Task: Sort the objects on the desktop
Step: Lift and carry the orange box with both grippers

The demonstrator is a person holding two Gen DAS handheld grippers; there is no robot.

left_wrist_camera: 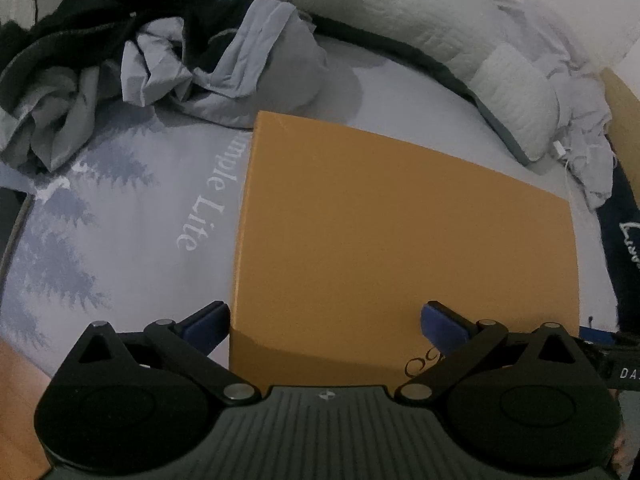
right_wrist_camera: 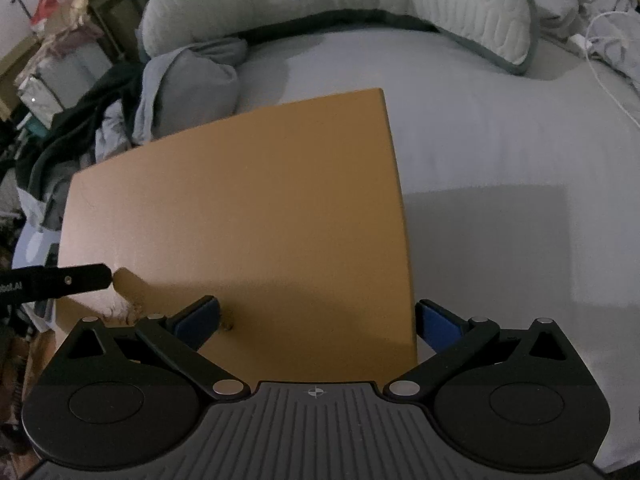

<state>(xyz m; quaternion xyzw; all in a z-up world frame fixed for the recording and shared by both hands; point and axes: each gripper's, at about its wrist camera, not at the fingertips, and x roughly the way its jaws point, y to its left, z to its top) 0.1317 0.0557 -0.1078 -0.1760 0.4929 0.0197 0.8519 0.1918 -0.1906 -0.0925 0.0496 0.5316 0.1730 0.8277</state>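
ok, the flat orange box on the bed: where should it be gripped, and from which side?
Probably by its near corners, one tool per side. The orange box lies flat and is far wider than either tool's opening, so only its thin edges fit. The left tool straddles the near-left edge, the right tool the near-right edge; both are open, so close from the near side.

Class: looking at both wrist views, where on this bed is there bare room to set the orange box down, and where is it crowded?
Free: the plain sheet between the orange box and the pillow. Also the tree-printed patch left of the box. Crowded: the crumpled clothes at far left.
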